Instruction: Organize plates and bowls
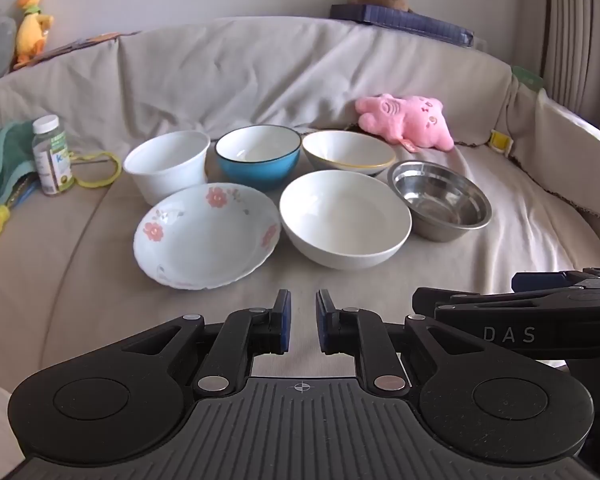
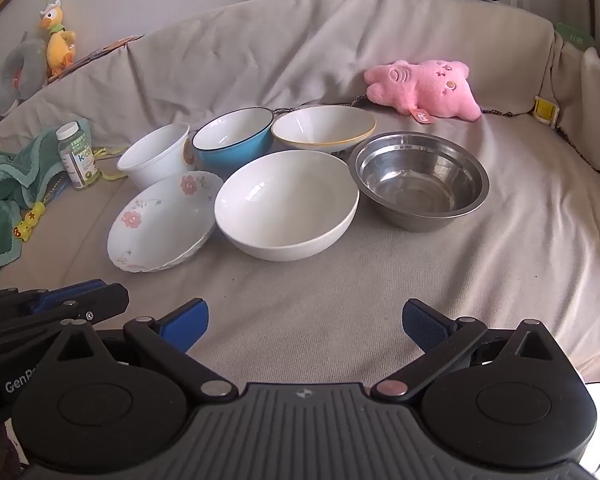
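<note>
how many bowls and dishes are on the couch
6. Back row: white tub, blue bowl, yellow-rimmed bowl. Front row: floral dish, white bowl, steel bowl. None looks hidden.

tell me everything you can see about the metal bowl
The metal bowl is round and shiny, apparently stainless steel, with a flat bottom and a narrow rolled rim. It sits upright and empty on the beige sofa cover, at the right end of the front row. The large white bowl is its left neighbour, very close; I cannot tell if they touch. The yellow-rimmed bowl is behind it. Neither gripper touches it.
</note>
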Motion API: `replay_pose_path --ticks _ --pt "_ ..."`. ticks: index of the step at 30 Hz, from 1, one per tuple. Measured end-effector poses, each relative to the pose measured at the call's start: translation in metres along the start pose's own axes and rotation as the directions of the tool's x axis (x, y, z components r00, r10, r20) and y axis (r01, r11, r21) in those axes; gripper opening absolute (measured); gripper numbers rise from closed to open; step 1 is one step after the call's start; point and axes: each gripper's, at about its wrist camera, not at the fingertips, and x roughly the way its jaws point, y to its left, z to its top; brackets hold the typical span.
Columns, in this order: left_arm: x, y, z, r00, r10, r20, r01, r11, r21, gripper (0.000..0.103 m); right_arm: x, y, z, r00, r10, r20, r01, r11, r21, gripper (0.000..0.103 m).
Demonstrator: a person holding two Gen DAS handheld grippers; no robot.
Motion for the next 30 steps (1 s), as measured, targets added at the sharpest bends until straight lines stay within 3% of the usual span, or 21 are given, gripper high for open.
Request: replay_pose_path --ticks 30 --pt "0.0004 0.0012 0.0005 1.0 -0.002 -0.005 0.002 1.0 -0.001 0.016 0.002 -0.001 -0.0016 1.0 0.003 0.009 -0.003 1.0 0.004 0.103"
